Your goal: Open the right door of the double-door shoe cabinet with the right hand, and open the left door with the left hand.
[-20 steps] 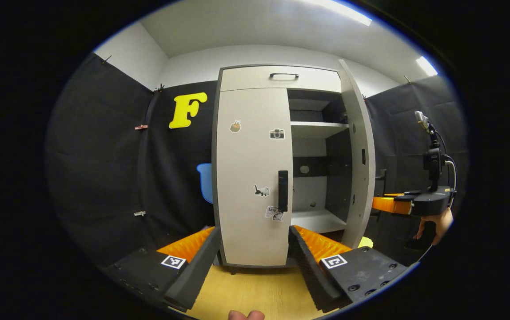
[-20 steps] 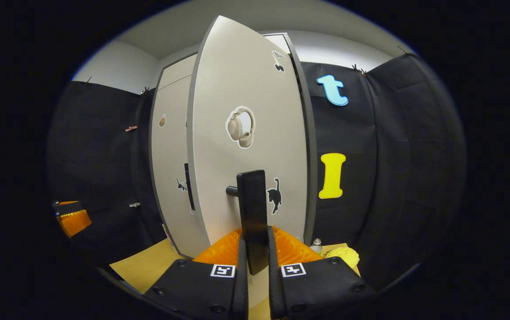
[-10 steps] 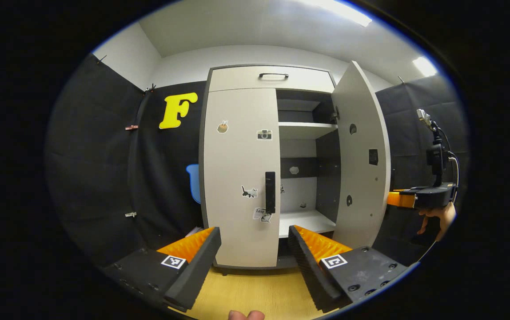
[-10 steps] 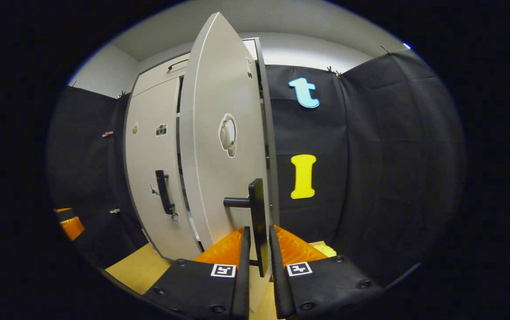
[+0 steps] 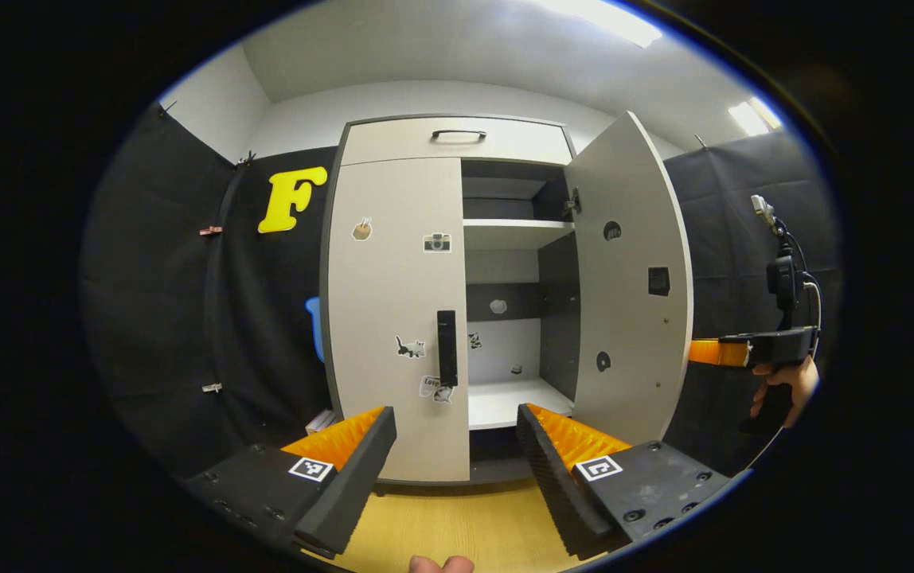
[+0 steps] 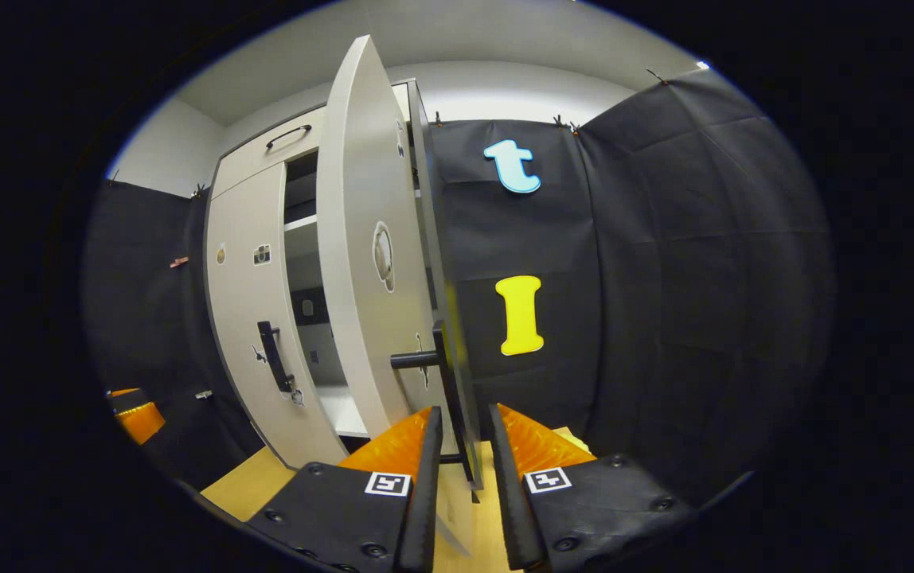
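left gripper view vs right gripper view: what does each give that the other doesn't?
Left gripper view: the right door's inner face, the bottom shelf inside, the left gripper open and facing the left door's handle, and a hand holding the right gripper.

Right gripper view: the right door's outer face, with its handle between the right gripper's fingers; whether both press on it is unclear.

Both: the shut left door, the top drawer, and the right door swung open.
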Available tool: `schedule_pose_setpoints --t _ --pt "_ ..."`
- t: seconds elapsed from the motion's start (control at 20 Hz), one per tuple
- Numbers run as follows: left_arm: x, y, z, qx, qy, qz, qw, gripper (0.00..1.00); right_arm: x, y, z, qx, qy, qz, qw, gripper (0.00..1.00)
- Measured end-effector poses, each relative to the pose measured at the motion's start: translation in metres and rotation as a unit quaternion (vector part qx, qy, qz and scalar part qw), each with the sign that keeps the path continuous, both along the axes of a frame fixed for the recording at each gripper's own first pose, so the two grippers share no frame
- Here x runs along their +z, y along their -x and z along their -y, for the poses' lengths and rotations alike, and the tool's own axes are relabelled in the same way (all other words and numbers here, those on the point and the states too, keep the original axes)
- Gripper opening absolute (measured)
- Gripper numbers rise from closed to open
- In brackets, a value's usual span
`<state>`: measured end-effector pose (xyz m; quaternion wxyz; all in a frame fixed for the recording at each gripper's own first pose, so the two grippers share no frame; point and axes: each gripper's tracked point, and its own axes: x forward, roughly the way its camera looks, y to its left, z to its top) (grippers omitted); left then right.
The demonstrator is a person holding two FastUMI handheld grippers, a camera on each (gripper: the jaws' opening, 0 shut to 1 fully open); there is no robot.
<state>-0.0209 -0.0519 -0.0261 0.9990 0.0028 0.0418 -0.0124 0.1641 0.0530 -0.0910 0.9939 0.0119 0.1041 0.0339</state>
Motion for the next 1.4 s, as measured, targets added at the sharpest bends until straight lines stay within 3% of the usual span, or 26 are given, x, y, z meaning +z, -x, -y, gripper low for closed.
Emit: schedule_pose_setpoints --t 0.15,0.3,0.35,0.4,0.55,0.8,0.9,0.95,1.0,1.25,1.4 --pt "0.000 -0.003 0.003 -0.003 -0.001 -0.001 1.000 0.95 0.002 -0.001 0.008 0.001 0.036 0.007 0.999 0.40" --pt "-0.002 -0.007 0.002 0.000 -0.001 -0.003 1.000 0.95 0.005 0.001 0.017 -0.015 0.040 0.006 0.999 0.44" --pt "-0.002 -0.010 0.001 0.001 0.000 -0.004 1.000 0.95 0.006 0.002 0.016 -0.019 0.038 0.007 0.999 0.55" --pt "-0.002 -0.012 0.000 0.002 0.000 -0.004 1.000 0.95 0.008 0.003 0.016 -0.019 0.034 0.009 0.999 0.58" --pt "0.002 -0.022 -0.002 0.006 -0.005 0.002 1.000 0.95 0.011 0.003 0.012 -0.019 0.023 0.014 0.999 0.78" --pt "0.012 -0.052 0.005 0.000 -0.009 0.020 1.000 0.95 0.022 0.003 0.017 -0.021 0.035 0.041 0.998 0.97" --pt "0.019 -0.068 0.010 -0.005 -0.004 0.031 0.999 0.95 0.028 0.003 0.020 -0.030 0.038 0.057 0.997 0.98" --pt "0.023 -0.077 0.011 -0.006 0.000 0.035 0.999 0.95 0.030 0.001 0.023 -0.038 0.045 0.066 0.996 0.92" --pt "0.026 -0.086 0.011 -0.004 0.003 0.039 0.999 0.95 0.032 0.001 0.029 -0.045 0.054 0.074 0.995 0.98" --pt "0.030 -0.144 0.012 -0.018 0.014 0.039 0.999 0.95 0.032 0.003 0.032 -0.054 0.051 0.077 0.994 0.98" --pt "0.013 -0.180 -0.001 0.002 0.006 0.022 1.000 0.95 0.034 0.001 0.034 -0.054 0.049 0.089 0.993 0.98"
